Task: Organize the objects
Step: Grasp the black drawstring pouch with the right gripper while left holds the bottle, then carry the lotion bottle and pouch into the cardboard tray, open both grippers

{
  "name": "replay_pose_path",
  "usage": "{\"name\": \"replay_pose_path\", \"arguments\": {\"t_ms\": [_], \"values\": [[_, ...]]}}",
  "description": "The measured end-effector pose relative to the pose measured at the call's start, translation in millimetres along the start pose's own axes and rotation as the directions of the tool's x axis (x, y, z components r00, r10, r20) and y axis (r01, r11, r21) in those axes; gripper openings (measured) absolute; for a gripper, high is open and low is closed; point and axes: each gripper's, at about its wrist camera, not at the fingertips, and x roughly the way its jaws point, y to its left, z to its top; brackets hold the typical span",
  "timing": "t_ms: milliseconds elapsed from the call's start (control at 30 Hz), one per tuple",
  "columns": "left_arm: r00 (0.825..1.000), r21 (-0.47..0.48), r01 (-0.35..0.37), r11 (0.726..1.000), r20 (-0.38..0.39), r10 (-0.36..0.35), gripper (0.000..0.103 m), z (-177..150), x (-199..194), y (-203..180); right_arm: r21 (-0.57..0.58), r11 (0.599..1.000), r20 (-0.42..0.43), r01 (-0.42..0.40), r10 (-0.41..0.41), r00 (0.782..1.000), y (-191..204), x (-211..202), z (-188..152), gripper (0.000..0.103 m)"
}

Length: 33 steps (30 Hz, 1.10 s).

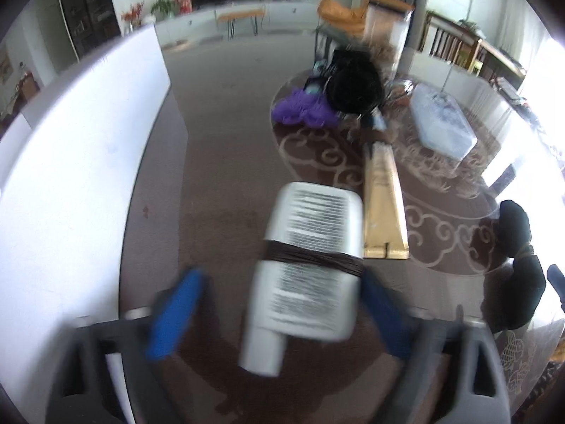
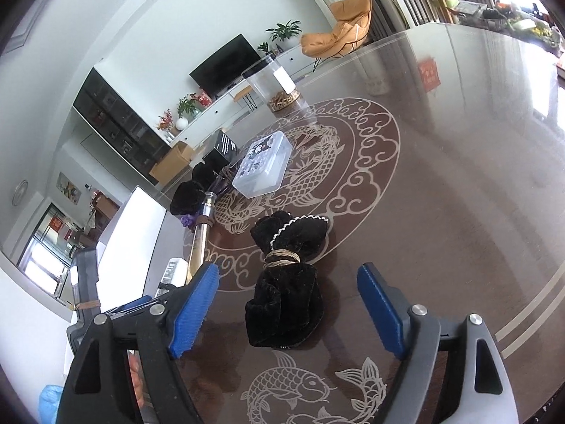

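In the left wrist view a white bottle-shaped pack [image 1: 310, 268] with printed text and a dark band lies between the blue pads of my left gripper [image 1: 275, 314]; the jaws stand open and wide of it. A long gold box [image 1: 383, 205] lies just beyond. In the right wrist view my right gripper [image 2: 289, 311] is open around a black velvet pouch [image 2: 286, 293] tied with straw cord, lying on the dark patterned table [image 2: 441, 176]. A clear plastic box [image 2: 263, 166] sits farther back.
A clear jar [image 2: 272, 81] stands at the table's far side. Black pouches [image 2: 189, 194] and a gold tube [image 2: 201, 233] lie left. A purple cloth [image 1: 300, 109], a black bundle [image 1: 353, 84] and a clear box [image 1: 443, 120] lie behind. A white board [image 1: 70, 162] stands left.
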Motion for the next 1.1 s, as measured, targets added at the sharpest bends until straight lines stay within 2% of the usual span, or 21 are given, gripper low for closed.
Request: {"name": "replay_pose_path", "arguments": {"t_ms": [33,100,333,467,533,600,667,700,733,767,800,867,1000,1100], "values": [[1.0,0.009,-0.006,1.0,0.014,0.006,0.051,-2,-4,-1,0.003,1.0,0.002,-0.001,0.001,1.0,-1,0,0,0.081],[0.999,0.014,-0.03,0.999,0.024,0.029,0.051,-7,-8,-4,0.009,1.0,0.006,-0.001,0.001,1.0,-2,-2,1,0.081],[0.999,-0.007,0.012,1.0,0.043,-0.012,0.051,-42,-31,-7,0.02,1.0,0.008,0.017,-0.017,1.0,-5,-3,1,0.081],[0.997,-0.007,0.04,0.999,0.063,-0.04,0.051,-49,-40,-9,-0.163,0.986,-0.049,0.045,-0.053,0.997,32,9,2,0.081],[0.995,-0.008,0.052,0.999,0.083,-0.051,0.051,-48,-46,-9,-0.299,0.95,-0.078,0.091,-0.119,0.99,58,21,1,0.081],[0.993,-0.011,0.068,0.998,0.098,-0.067,0.051,-53,-55,-8,-0.395,0.904,-0.126,0.165,-0.231,0.965,73,41,1,0.081],[0.99,-0.016,0.084,0.996,0.111,-0.082,0.051,-58,-63,-5,-0.412,0.888,-0.165,0.206,-0.294,0.941,71,56,1,0.081],[0.989,-0.015,0.09,0.996,0.117,-0.088,0.051,-59,-66,-3,-0.401,0.89,-0.193,0.218,-0.314,0.93,65,63,3,0.077],[0.989,-0.014,0.092,0.996,0.122,-0.09,0.051,-59,-67,-3,-0.388,0.895,-0.204,0.222,-0.318,0.926,59,65,3,0.059],[0.988,-0.012,0.093,0.996,0.125,-0.091,0.051,-61,-68,-3,-0.369,0.903,-0.215,0.221,-0.314,0.925,52,65,2,0.052],[0.988,-0.011,0.095,0.995,0.125,-0.092,0.051,-63,-68,-3,-0.37,0.901,-0.199,0.227,-0.315,0.928,50,61,3,0.038],[0.989,-0.008,0.095,0.995,0.113,-0.094,0.051,-67,-64,-2,-0.35,0.914,-0.215,0.205,-0.291,0.932,42,55,2,0.035],[0.993,0.001,0.118,0.993,0.025,-0.118,0.051,-74,-47,-5,-0.349,0.917,-0.222,0.191,-0.28,0.934,33,39,-4,0.035],[0.997,0.053,0.073,0.996,0.022,-0.075,0.054,-73,-45,-14,-0.36,0.917,-0.245,0.172,-0.27,0.931,33,33,-10,0.035]]}}
